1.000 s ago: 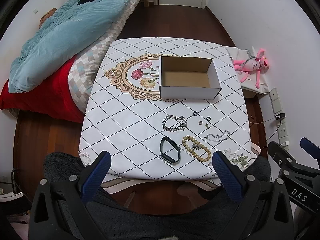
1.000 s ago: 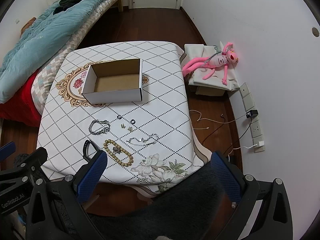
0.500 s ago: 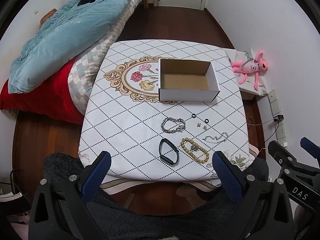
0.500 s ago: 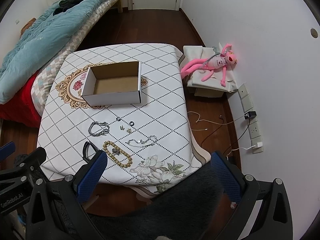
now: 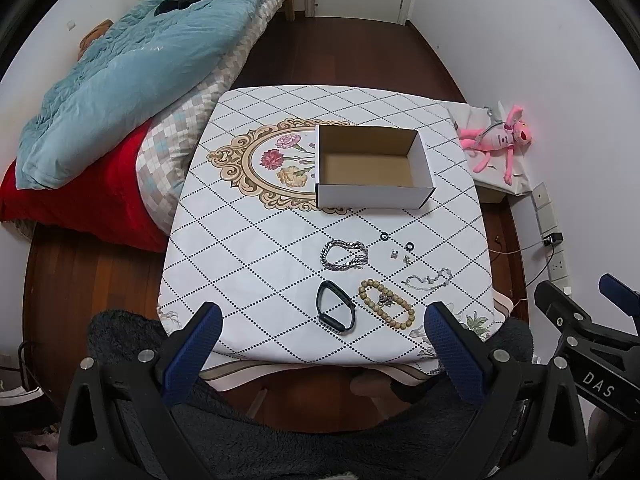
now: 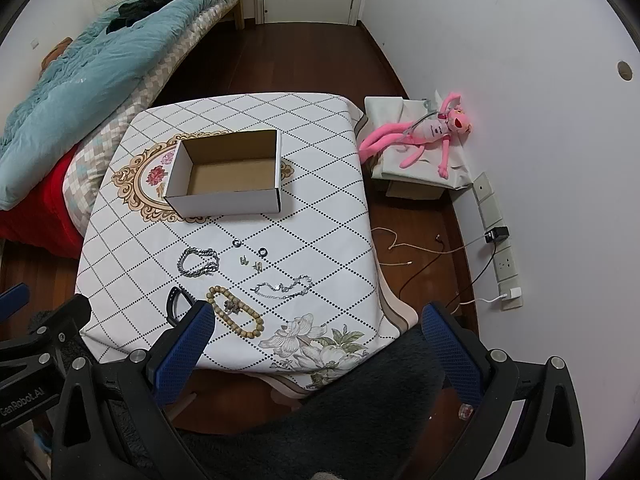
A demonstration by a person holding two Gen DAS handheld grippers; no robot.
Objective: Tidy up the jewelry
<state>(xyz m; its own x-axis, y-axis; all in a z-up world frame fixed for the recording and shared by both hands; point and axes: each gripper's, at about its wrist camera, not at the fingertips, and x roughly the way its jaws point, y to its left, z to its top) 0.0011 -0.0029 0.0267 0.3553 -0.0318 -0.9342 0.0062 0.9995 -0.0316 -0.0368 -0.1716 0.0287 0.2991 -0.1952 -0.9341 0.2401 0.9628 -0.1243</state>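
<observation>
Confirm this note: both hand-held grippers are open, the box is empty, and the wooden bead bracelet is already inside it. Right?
Not quite. The wooden bead bracelet lies on the tablecloth near the front edge, outside the box, as the left wrist view shows. The rest stands.

"DAS" on right tongs (image 5: 600, 292); "GenRobot.AI" on left tongs (image 6: 24, 304)

One open cardboard box (image 5: 374, 168) stands on one table (image 5: 248, 248). The jewelry laid out comprises one silver chain bracelet (image 5: 345, 255), one black band (image 5: 335, 307), one beaded bracelet (image 5: 387, 309), one thin silver chain (image 5: 429, 280), two small black rings (image 5: 385, 237) and two tiny metal pieces (image 5: 400, 257). One pink plush toy (image 6: 420, 136) and two grippers appear: left gripper (image 5: 320, 344), right gripper (image 6: 316, 344).
</observation>
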